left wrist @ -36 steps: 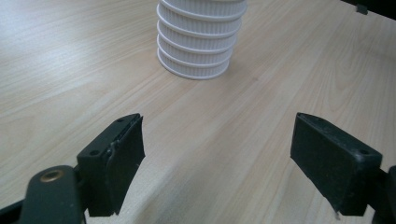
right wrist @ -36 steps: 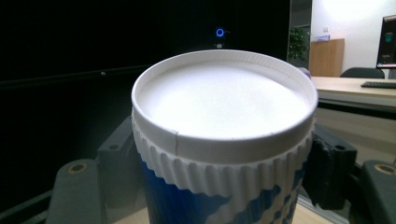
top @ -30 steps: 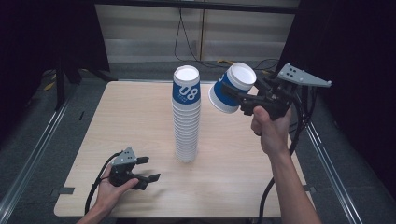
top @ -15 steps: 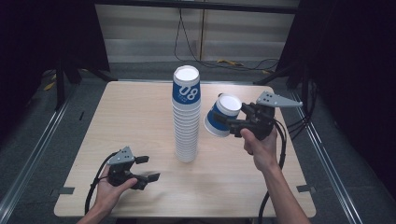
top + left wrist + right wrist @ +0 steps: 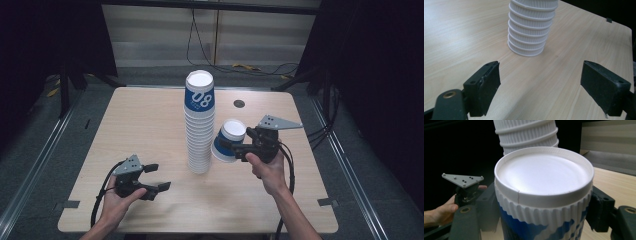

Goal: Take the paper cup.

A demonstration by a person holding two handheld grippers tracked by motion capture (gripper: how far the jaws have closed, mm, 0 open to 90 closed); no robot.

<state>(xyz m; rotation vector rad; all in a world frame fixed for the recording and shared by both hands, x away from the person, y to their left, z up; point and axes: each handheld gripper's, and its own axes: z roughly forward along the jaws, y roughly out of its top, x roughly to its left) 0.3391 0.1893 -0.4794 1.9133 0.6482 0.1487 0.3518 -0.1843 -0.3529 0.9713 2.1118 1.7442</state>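
Note:
A tall stack of white ribbed paper cups stands upside down mid-table, its top cup printed blue with "08". Its lower rims lie ahead of my left gripper, which rests open and holds nothing, low at the table's front left. My right gripper is shut on a single blue-and-white cup, tilted, just right of the stack and above the table. In the right gripper view the cup's white base faces the camera, gripped between both jaws, with the stack behind it.
The wooden table has a small dark round hole at the back right. Black cables trail from both grippers. The left hand and its gripper appear far off in the right gripper view. Dark floor and rails surround the table.
My right gripper has carried the cup down and left, from beside the stack's top to beside its lower half. The left gripper has stayed put.

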